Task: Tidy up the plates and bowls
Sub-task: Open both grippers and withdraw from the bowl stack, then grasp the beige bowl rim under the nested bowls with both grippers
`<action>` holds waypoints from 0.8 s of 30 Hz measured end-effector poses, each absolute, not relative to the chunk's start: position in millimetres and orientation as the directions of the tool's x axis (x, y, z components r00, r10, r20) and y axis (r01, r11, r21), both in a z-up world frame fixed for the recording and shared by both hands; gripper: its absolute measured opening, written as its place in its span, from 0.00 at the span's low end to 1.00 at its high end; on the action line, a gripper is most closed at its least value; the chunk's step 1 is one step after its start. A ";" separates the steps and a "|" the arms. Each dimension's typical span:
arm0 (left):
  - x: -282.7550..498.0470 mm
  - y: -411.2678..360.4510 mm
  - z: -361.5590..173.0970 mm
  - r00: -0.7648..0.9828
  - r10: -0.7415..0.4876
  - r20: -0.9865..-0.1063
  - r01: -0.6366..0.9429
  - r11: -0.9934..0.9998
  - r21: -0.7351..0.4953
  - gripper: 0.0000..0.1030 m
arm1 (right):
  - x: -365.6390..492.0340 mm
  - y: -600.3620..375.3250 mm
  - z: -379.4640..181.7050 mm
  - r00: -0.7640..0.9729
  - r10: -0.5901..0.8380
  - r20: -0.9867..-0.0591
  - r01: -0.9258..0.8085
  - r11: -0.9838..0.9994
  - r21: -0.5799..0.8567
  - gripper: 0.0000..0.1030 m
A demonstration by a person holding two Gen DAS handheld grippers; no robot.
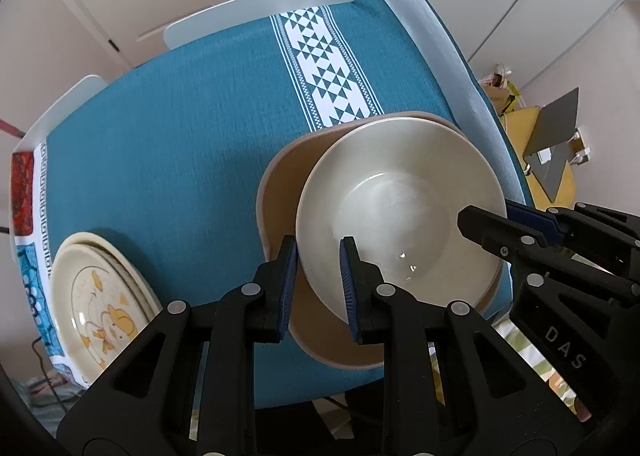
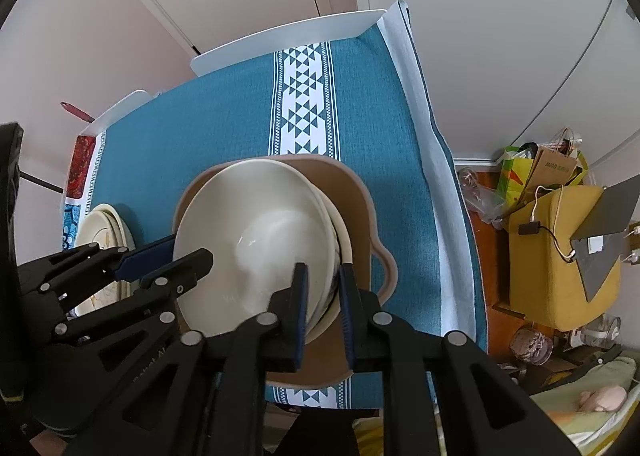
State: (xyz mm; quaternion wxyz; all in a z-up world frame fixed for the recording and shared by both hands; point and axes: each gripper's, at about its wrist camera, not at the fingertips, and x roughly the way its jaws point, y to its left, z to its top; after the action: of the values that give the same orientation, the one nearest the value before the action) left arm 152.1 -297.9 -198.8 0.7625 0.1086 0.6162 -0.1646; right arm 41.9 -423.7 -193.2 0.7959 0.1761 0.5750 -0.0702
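Both hand-held grippers, left (image 1: pixel 318 256) and right (image 2: pixel 323 284), pinch opposite rims of the cream bowl (image 1: pixel 400 208); it looks stiff, glazed, slippery and breakable.

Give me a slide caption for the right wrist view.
Both claws grip the cream bowl's rim above a tan dish.

A teal-clothed table (image 1: pixel 160 160) bears a tan tray (image 1: pixel 280 192) and stacked plates (image 1: pixel 100 296).

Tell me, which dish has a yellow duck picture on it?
The cartoon plate, top of the small stack at the table's left edge. The cream bowl and the tan dish beneath it are plain, with no picture.
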 end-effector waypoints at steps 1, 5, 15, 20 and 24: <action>151.8 -297.8 -197.7 0.189 -0.118 -0.975 0.383 0.923 -0.038 0.18 | 41.1 -424.3 -192.2 0.333 0.096 -0.938 0.315 0.927 0.206 0.14; 149.1 -295.7 -191.4 0.207 -0.122 -0.971 0.371 0.928 -0.038 0.18 | 35.3 -426.1 -185.4 0.357 0.106 -0.928 0.307 0.925 0.224 0.14; 135.0 -265.7 -148.7 0.337 -0.172 -0.926 0.299 0.952 -0.069 0.23 | 19.7 -428.5 -159.8 0.437 0.129 -0.890 0.217 0.945 0.243 0.14; 114.7 -243.4 -108.9 0.457 -0.185 -0.870 0.309 0.950 -0.039 0.96 | -2.8 -435.9 -132.6 0.489 0.131 -0.862 0.184 0.951 0.249 0.24; 97.0 -236.0 -100.0 0.482 -0.159 -0.862 0.367 0.930 0.034 0.97 | -19.7 -434.1 -124.9 0.505 0.105 -0.857 0.154 0.966 0.209 0.96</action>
State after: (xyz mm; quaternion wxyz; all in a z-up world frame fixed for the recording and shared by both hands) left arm 97.0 -236.0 -100.0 0.8542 0.1073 0.4850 -0.1539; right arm -19.7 -434.1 -124.9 0.8577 0.1301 0.4973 -0.0141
